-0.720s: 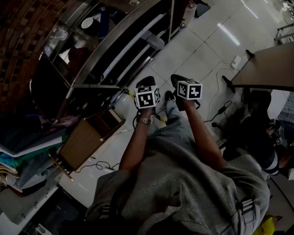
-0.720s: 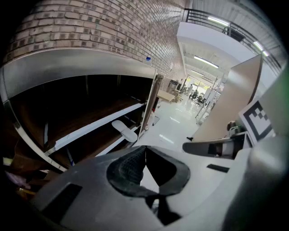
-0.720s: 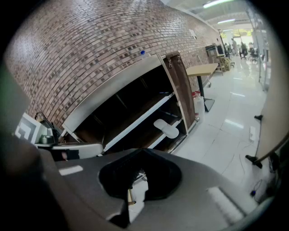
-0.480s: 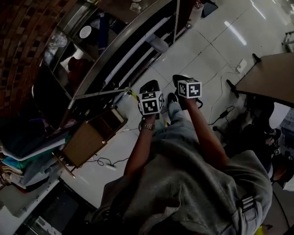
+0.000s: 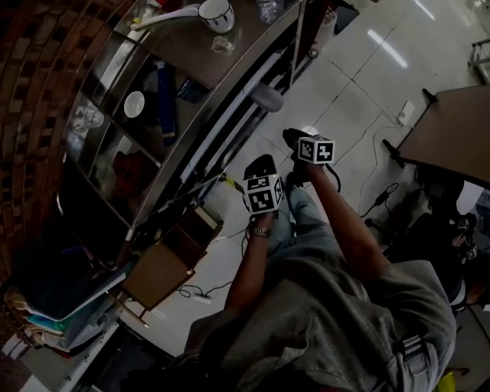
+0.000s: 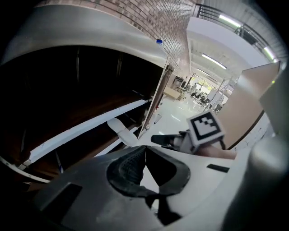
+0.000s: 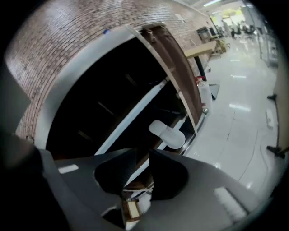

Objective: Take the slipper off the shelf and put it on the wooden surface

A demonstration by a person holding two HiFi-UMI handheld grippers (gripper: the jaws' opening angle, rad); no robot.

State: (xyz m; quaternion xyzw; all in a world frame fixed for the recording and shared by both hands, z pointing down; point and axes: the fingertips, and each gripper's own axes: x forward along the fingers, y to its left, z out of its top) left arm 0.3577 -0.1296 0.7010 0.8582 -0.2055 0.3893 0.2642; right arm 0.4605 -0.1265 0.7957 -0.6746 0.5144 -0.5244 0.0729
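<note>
A pale grey slipper (image 5: 264, 96) lies at the end of a low shelf in the metal rack (image 5: 191, 115). It shows as a white shape ahead of both pairs of jaws, slipper (image 6: 121, 132) and slipper (image 7: 167, 133). My left gripper (image 5: 260, 170) hangs over the floor in front of the rack, its tips together with nothing between them. My right gripper (image 5: 295, 139) hangs beside it, closer to the slipper but short of it. Its jaws stand a little apart and hold nothing. The right gripper (image 6: 169, 140) juts in at the left gripper view's right.
The rack's brown top carries a white cup (image 5: 217, 14) and a small glass (image 5: 223, 44); its shelves hold bowls and dark items. A wooden box (image 5: 164, 268) sits on the tiled floor at lower left. A brown table (image 5: 452, 122) and floor cables lie to the right.
The head view has swung so the rack's top with the cup now shows. Both grippers stay side by side before the rack; the left one sits lower and further right in the picture.
</note>
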